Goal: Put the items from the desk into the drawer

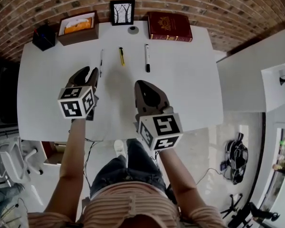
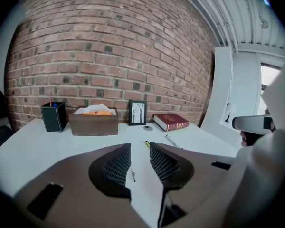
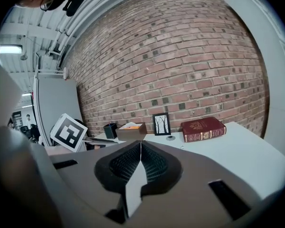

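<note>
Hovering over the white worktop (image 1: 190,94), the left gripper (image 1: 91,71) has its jaws a little apart with nothing gripped, just beside the near end of a slim grey pen (image 1: 101,61). The right gripper (image 1: 139,85) has its jaws pressed together, empty. A yellow pen (image 1: 121,56) and a white black-capped marker (image 1: 147,57) lie further right, each apart. No drawer shows. The left jaws should probably straddle the grey pen crosswise near mid-length and close squarely, lest it roll.
</note>
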